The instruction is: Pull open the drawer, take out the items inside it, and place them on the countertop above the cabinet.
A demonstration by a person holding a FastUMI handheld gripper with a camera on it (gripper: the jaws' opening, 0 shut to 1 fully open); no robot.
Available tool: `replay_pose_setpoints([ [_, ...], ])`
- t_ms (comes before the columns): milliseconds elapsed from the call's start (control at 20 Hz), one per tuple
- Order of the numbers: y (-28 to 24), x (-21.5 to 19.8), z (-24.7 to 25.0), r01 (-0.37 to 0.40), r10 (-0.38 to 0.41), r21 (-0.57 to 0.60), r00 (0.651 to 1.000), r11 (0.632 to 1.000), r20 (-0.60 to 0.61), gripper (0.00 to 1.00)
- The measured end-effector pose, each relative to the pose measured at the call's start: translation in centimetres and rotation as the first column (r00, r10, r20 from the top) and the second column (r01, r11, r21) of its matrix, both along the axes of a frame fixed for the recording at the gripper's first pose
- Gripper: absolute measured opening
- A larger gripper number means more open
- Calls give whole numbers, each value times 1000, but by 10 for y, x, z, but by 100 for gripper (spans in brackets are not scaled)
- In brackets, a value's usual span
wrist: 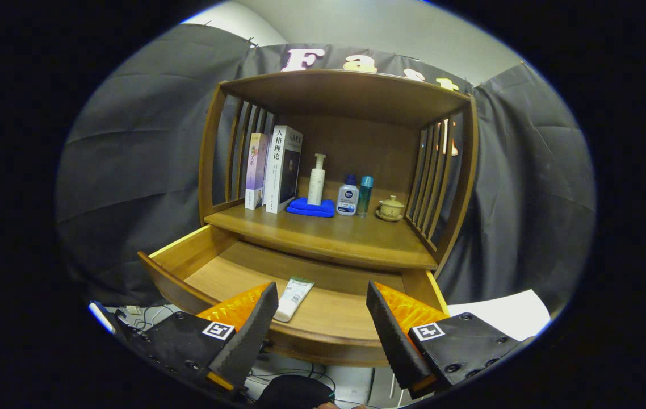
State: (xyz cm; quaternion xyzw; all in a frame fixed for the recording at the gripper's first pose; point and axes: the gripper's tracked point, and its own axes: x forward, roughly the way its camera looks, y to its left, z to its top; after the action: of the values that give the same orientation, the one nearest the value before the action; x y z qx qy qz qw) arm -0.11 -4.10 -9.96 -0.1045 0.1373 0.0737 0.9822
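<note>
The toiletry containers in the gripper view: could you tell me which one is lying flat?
The white tube in the open drawer, between the open gripper fingers; the pump bottle and both small bottles stand upright on the countertop.

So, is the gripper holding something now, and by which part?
Nothing is held. The gripper is open above the pulled-out drawer; the tube lies on the drawer's floor, near one finger, ungripped.

On the shelf I see two books (273, 169) standing upright, with a pump bottle (317, 179) on a blue cloth (311, 208) beside them. Right of those stand a white bottle (348, 196), a teal bottle (365, 195) and a lidded cup (391, 208).
</note>
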Motion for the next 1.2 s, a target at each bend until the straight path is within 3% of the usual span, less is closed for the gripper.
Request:
replay_pose_setpoints([
  [150, 19, 20, 0, -59, 57, -31, 997, 998, -50, 98],
  [300, 51, 36, -15, -148, 155, 53, 971, 988, -180, 98],
  [500, 64, 73, -32, -161, 161, 25, 941, 987, -298, 98],
  [600, 79, 84, -42, -171, 186, 73, 908, 983, -375, 98],
  [700, 87, 89, -57, -174, 202, 104, 854, 979, -480, 98],
  [1000, 79, 107, -112, -155, 125, 13, 739, 988, -662, 98],
  [1200, 72, 114, -130, -142, 90, -13, 690, 990, -718, 98],
])
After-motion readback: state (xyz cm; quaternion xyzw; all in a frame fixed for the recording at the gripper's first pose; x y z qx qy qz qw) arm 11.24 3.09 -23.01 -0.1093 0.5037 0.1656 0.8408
